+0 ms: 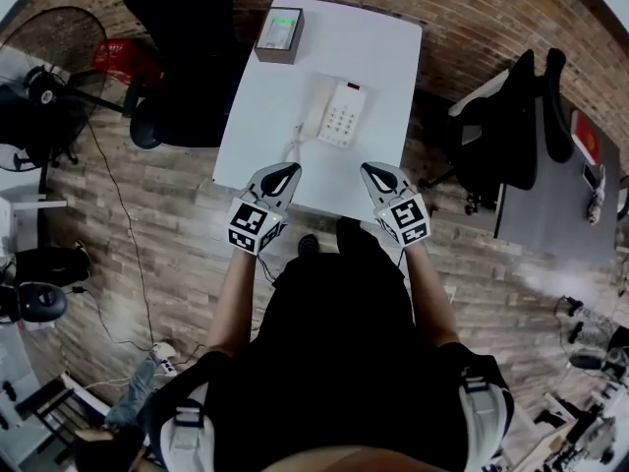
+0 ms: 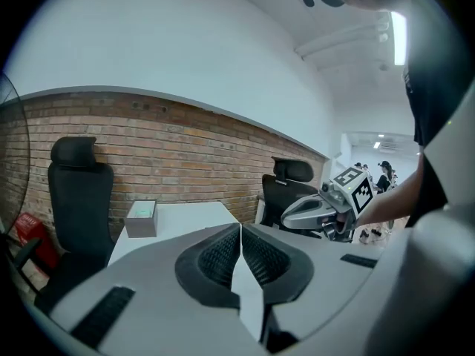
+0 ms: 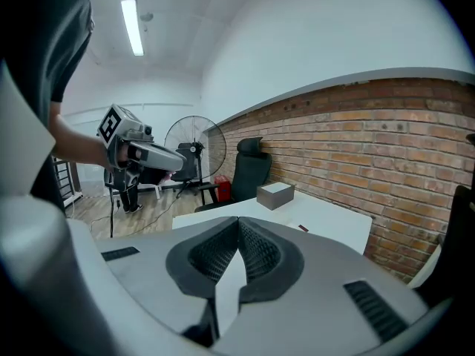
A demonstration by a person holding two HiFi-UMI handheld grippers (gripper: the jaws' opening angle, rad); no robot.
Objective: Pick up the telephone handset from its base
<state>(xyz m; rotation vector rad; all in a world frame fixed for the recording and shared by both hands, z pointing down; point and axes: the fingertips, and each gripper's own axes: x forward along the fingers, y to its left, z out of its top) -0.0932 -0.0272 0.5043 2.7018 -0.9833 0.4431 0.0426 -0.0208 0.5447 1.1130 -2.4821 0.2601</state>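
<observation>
A white telephone (image 1: 341,114) lies on the white table (image 1: 383,42), its handset (image 1: 316,106) resting in the cradle on the phone's left side, with the cord trailing toward the near edge. My left gripper (image 1: 287,170) hovers at the table's near edge, below and left of the handset, jaws shut and empty. My right gripper (image 1: 370,170) hangs level with it, below and right of the phone, also shut and empty. In the left gripper view the closed pads (image 2: 223,256) hide the phone. The right gripper's pads (image 3: 256,252) likewise meet with nothing between them.
A grey box (image 1: 279,34) with a green top stands at the table's far left corner. A black office chair (image 1: 182,57) sits left of the table, and another (image 1: 506,126) to its right beside a grey desk (image 1: 565,190). A fan (image 1: 49,87) stands far left.
</observation>
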